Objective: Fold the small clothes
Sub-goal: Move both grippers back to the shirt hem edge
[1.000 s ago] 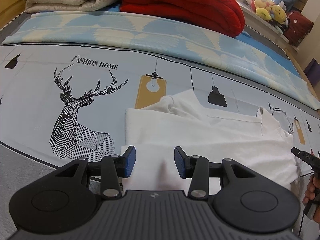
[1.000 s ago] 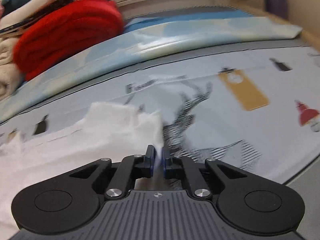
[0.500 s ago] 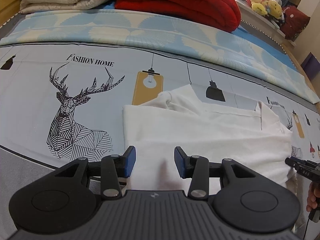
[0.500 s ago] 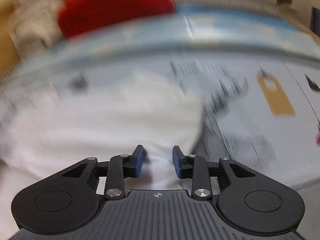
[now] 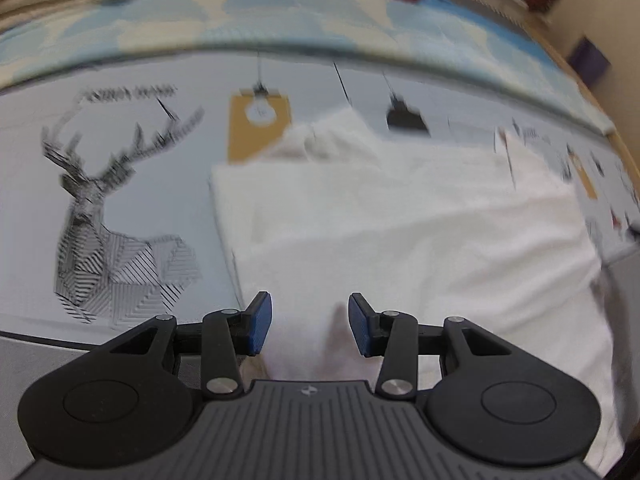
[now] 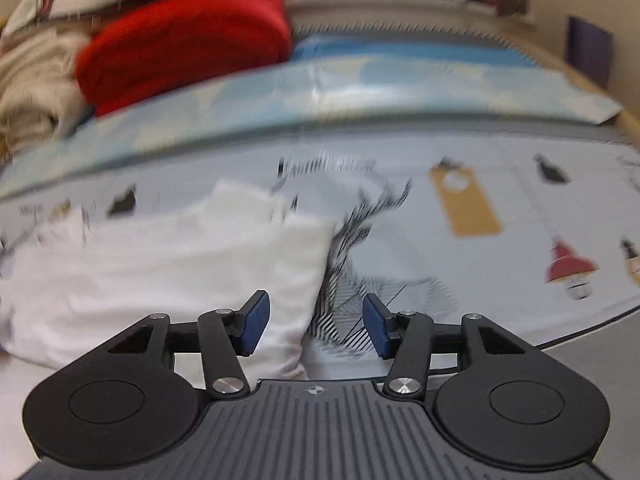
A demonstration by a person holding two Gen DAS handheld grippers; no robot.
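White cloth [image 5: 400, 224] lying flat and partly folded on printed sheet [image 5: 152, 152], beside deer print [image 5: 104, 232]. Left gripper [image 5: 310, 322] low over near edge of cloth, blue pads [image 5: 259, 322] spread apart, nothing between them but cloth below. Right gripper [image 6: 316, 324] at right edge of cloth [image 6: 168, 264], pads also spread wide, holding nothing; cloth corner under left pad, deer lines [image 6: 360, 264] under right one. Red blanket [image 6: 184, 44] and beige blanket [image 6: 28, 84] stacked far behind. Both views blurred.
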